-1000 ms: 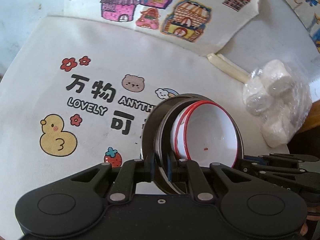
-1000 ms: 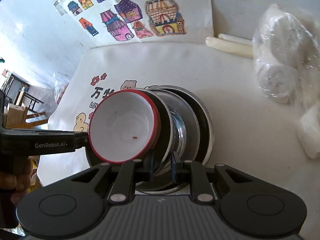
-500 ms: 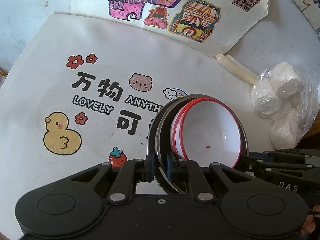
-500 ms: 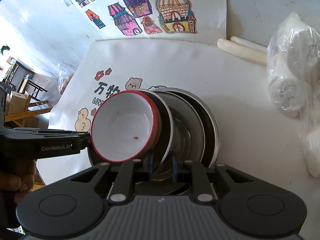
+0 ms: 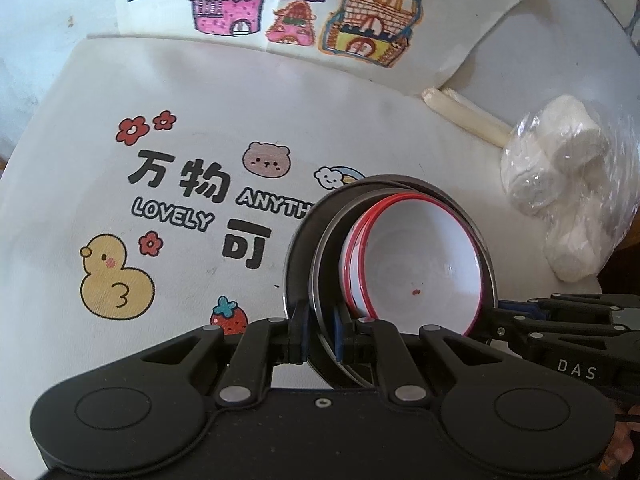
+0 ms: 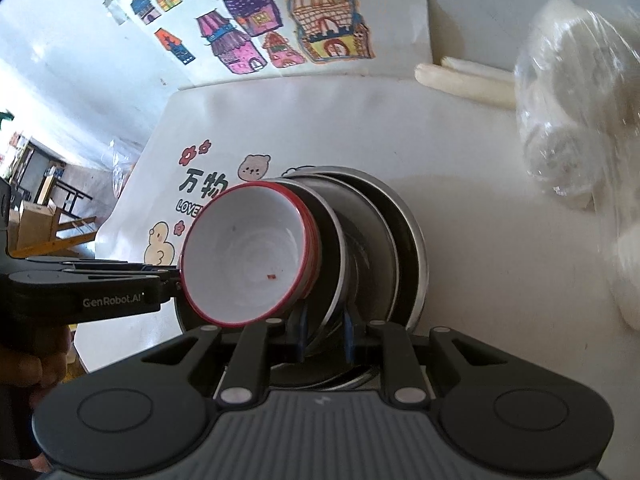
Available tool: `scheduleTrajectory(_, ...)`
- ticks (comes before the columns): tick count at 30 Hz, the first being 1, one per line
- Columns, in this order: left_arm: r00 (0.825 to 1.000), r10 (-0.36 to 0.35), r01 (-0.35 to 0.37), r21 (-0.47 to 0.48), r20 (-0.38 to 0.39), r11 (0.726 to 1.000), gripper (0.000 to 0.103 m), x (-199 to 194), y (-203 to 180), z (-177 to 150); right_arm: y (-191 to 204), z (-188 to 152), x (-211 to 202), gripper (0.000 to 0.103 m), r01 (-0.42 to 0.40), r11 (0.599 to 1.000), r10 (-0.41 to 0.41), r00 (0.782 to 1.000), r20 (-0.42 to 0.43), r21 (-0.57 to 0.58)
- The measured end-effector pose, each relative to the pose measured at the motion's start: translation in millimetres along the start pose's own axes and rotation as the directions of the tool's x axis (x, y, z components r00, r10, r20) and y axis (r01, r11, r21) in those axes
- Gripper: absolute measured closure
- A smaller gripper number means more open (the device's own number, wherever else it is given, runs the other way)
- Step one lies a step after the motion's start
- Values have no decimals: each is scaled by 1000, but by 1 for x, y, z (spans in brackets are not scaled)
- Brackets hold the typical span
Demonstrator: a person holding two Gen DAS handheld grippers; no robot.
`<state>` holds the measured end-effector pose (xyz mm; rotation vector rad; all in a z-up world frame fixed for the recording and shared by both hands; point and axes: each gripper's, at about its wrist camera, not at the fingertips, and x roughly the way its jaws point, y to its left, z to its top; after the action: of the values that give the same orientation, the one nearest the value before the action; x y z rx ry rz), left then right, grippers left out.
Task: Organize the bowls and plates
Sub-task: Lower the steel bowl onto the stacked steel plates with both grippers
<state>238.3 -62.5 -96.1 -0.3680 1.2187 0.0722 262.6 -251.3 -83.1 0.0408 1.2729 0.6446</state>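
Nothing much has shifted — I hold the stack of bowls tilted, left claw and right claw pinching metal rims; next, set it flat on the surface.

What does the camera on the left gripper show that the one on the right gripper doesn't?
Only the left wrist view shows the whole printed duck and the strawberry beside it. Only the right wrist view shows the room beyond the table, with a wooden bench, and a hand holding the left gripper. Both show the red-rimmed bowls nested in metal plates, the bagged white rolls and the house drawings.
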Motion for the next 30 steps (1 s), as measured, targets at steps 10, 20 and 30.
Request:
scheduleTrajectory(10,999,-1,7,125,-45,992,90,11,-14,10,-12,-7,-1,84,13,997,-16,999,32,81)
scheduleTrajectory(20,997,-21,38,228,-77,973,88,16,-18,16,-17,-15,-1,85,32,984,-46,996,75,178)
scheduleTrajectory(30,994,-44,71,309,-96,948,89,23,-22,25,-18,-20,-4,85,63,968,-92,990,111,242)
